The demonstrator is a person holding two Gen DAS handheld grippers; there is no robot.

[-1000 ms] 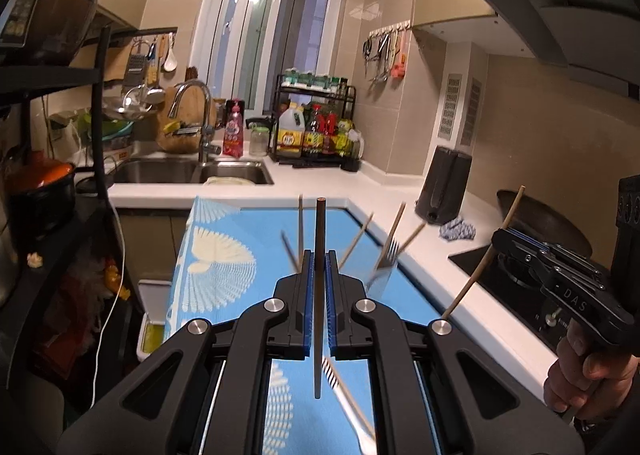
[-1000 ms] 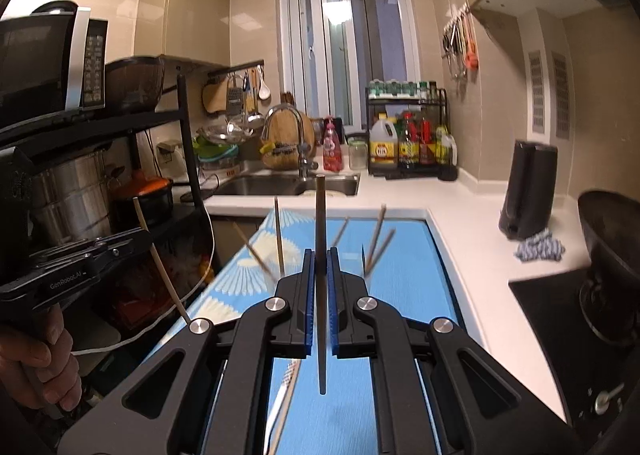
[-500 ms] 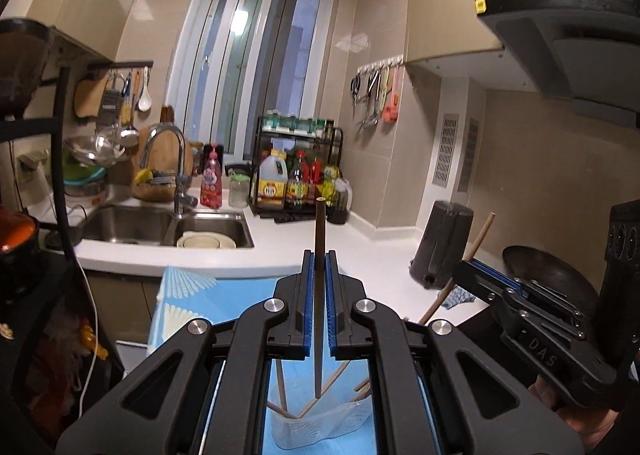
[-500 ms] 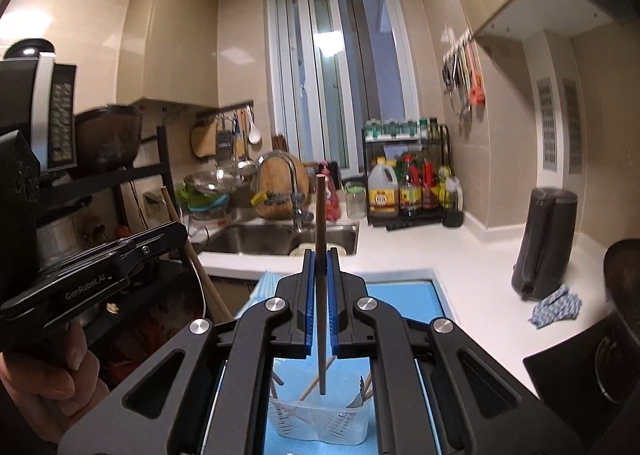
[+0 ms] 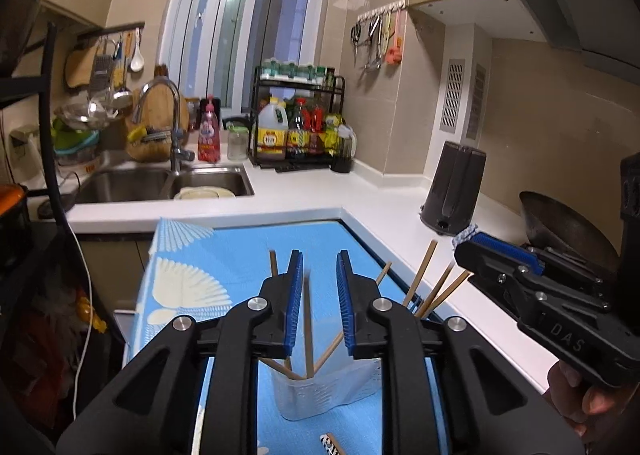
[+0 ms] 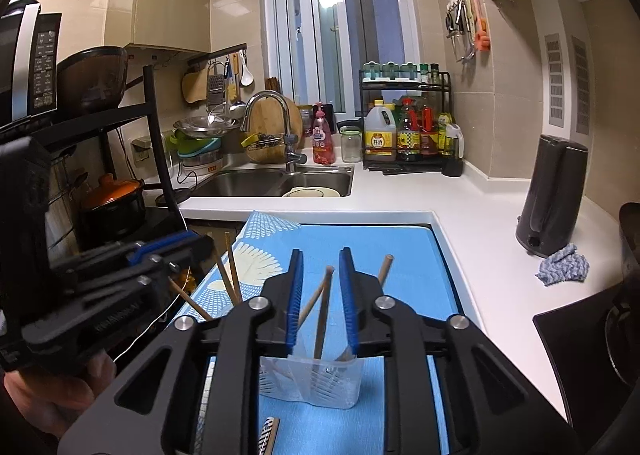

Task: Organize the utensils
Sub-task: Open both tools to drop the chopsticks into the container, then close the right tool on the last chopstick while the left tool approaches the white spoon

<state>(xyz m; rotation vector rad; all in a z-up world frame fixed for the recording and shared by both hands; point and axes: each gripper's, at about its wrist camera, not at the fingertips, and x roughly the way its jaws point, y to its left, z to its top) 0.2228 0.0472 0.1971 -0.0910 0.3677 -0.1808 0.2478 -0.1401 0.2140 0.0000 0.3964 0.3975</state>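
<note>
A clear plastic holder stands on the blue mat and holds several wooden chopsticks. My left gripper is open just above it; one chopstick stands loose between the jaws, its lower end in the holder. My right gripper is open above the same holder, with a chopstick standing free between its jaws. Each gripper shows in the other's view, the right one and the left one.
One patterned-tip chopstick lies on the mat in front of the holder. A sink and bottle rack stand at the back, a dark kettle and cloth on the right counter, a shelf with pots at left.
Both grippers held a chopstick upright and moved in over the holder. Both have now opened and the two chopsticks stand in the holder.
</note>
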